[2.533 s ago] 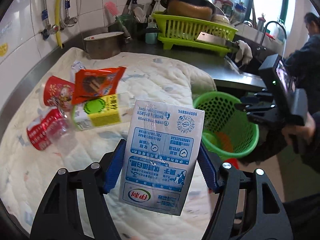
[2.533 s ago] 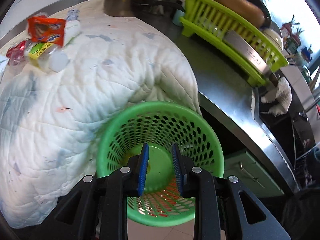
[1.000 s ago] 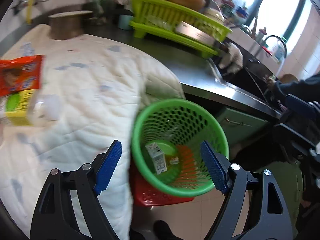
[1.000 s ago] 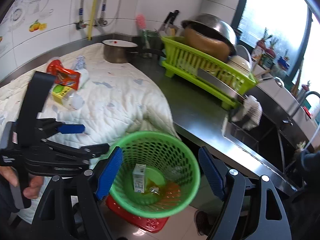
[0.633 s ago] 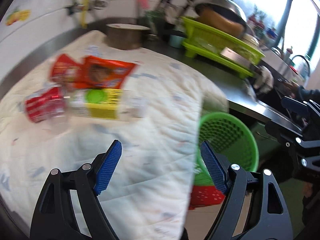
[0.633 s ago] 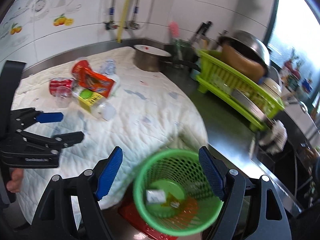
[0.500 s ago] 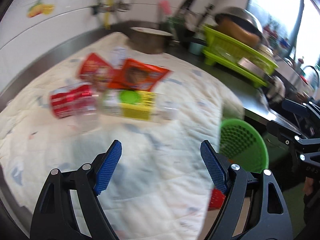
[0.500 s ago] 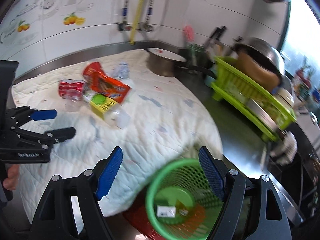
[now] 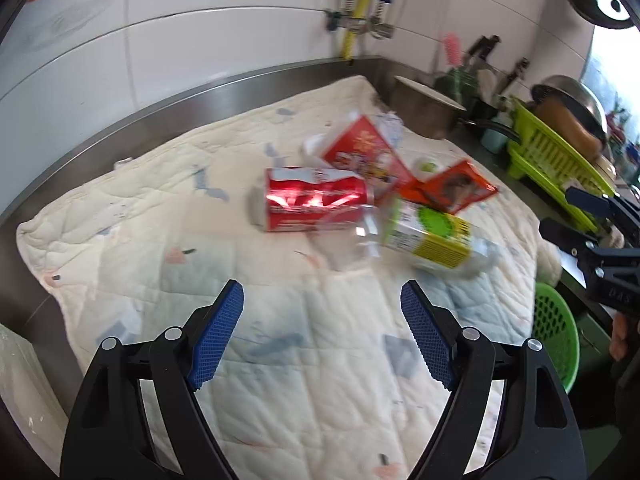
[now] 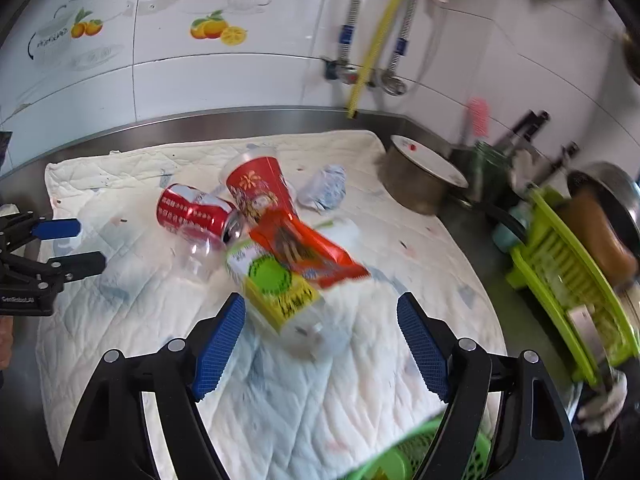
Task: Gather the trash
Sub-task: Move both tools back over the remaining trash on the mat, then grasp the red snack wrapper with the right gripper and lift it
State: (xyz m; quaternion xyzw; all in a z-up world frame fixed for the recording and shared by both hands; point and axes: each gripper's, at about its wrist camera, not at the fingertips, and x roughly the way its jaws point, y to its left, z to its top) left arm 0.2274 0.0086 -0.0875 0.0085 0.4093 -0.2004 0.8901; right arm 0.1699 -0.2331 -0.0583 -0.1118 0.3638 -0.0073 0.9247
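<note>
Both cameras have been swung away from the green basket and back onto the litter, and the milk carton gripped by the left gripper 2.5 s ago is no longer carried. The left gripper's jaws are spread wide and empty, hung above the near part of the quilted cloth that covers the desk. The right gripper is likewise released, its jaws splayed just short of the yellow-labelled bottle, which suggests that piece is lined up for the next pick.

The remaining trash is heaped near the middle of the cloth, toward the back wall: a crushed red can, a clear plastic cup lying against it, a red paper cup, an orange snack wrapper draped partly over the bottle, and a crumpled tissue behind. Because the pieces overlap, one may be dragged along with another.

The basket is kept below the desk's right edge, so dropped items fall in. A metal pot and a green dish rack stand beyond the cloth's far right corner, apart from the pile.
</note>
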